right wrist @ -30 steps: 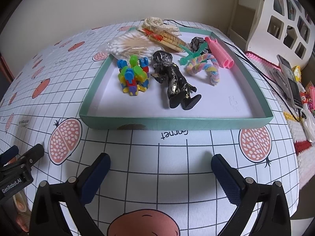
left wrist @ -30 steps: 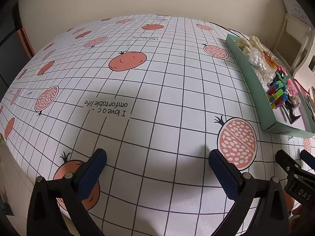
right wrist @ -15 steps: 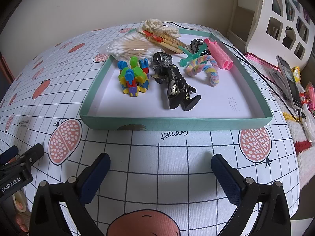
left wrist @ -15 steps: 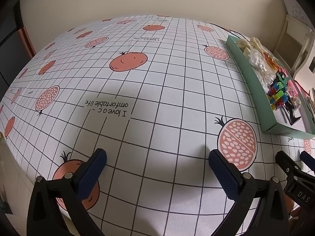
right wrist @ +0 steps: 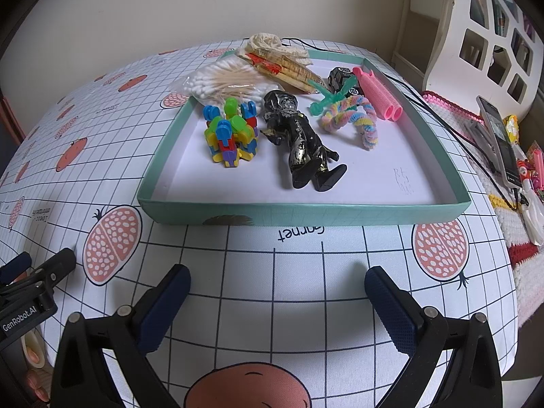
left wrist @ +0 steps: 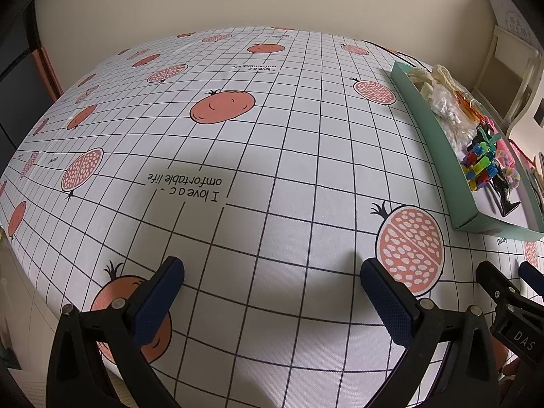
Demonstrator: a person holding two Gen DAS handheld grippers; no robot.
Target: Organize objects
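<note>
Our right fingers are spread wide and hold nothing, low over the counter; our left fingers gape just as empty. Ahead of the right fingers sits the tray, with the block toy, the figure, the twisted pipe cleaner, the pink rollers and the cotton swabs all inside. Ahead of the left fingers the cloth is bare. We judge the gathering nearly done; nothing loose shows.
</note>
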